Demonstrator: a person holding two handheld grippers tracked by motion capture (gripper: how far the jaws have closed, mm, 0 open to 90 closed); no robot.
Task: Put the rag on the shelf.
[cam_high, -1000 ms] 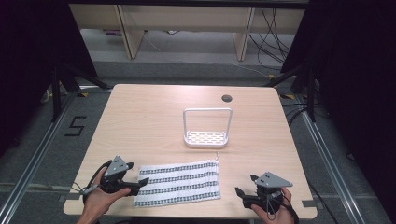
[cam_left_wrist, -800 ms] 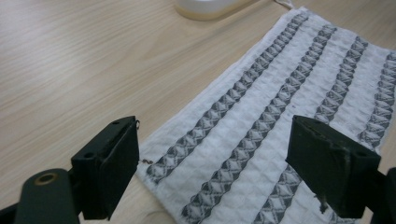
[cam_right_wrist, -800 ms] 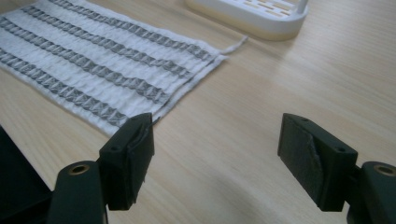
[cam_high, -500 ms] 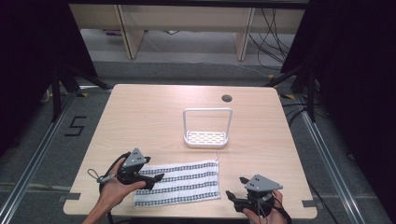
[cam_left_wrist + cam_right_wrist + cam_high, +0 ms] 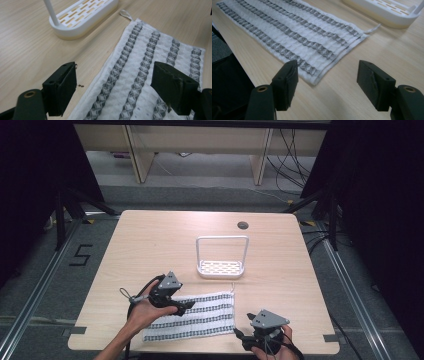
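Item: striped cloth [image 5: 192,316], white with dark patterned bands. Lies flat on the wooden table [image 5: 150,240] in the lower centre of the high view. Long axis runs left to right across the frame, rising slightly toward the right; the bands run along that axis. A short loop of thread [image 5: 125,13] sticks out from its upper right corner, pointing toward the rack.

Item: white rack [image 5: 221,257], slotted base with an upright hoop handle, standing just above the cloth's right end, apart from it.

Item: left gripper [image 5: 184,307], lower left of centre in the high view, held over the cloth's upper left part. Jaws apart and have just been closing a little; in the left gripper view the cloth's long edge lies below and between them, not pinched.

Item: right gripper [image 5: 241,334], bottom right of centre, just beside the cloth's lower right corner. Jaws wide and have just been closing; in the right gripper view the corner lies ahead of them, ungripped.
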